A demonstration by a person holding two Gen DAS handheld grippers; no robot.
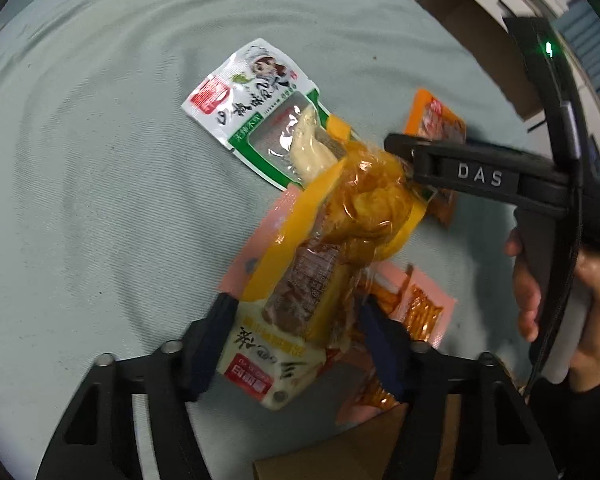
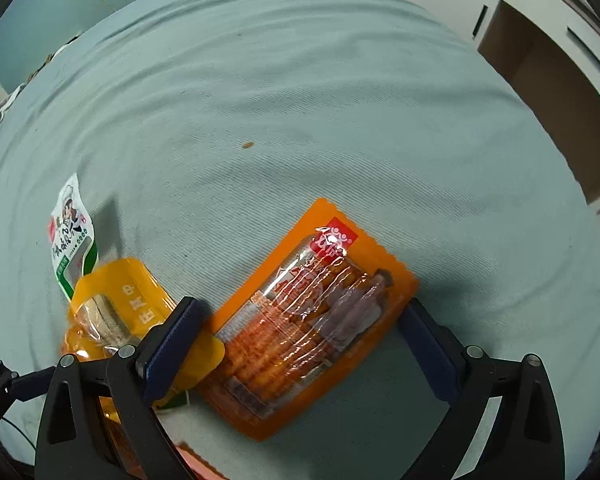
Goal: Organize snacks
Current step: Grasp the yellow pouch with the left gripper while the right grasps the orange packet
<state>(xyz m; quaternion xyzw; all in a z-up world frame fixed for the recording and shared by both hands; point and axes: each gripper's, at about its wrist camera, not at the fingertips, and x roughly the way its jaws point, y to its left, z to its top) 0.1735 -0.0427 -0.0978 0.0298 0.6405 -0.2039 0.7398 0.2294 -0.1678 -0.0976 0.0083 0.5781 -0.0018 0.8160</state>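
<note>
I hold the yellow snack pack [image 1: 332,248] up over the desk [image 1: 80,160] with my left gripper [image 1: 296,344]. Its jaws are clamped on the white bottom end of the pack. The pack looks light and floppy. It is shiny plastic, so I think it could slip. The lumpy middle is soft food, so I would not squeeze there. The flat sealed ends are the best places to take hold.

My right gripper [image 2: 300,340] has its jaws wide apart, one on each side of the orange snack pack [image 2: 308,312]. That pack lies flat on the green cloth. It looks thin and a bit stiff, with ridges in the middle. Pinching it by its two long edges should work.

A white and green pack [image 1: 252,108] lies flat behind the yellow one. A pink pack [image 1: 416,300] sits under the held pack, and most of it is hidden. I cannot read its label. A brown thing, maybe a cardboard box [image 1: 340,456], shows at the bottom edge of the left view, but it is cut off.
</note>
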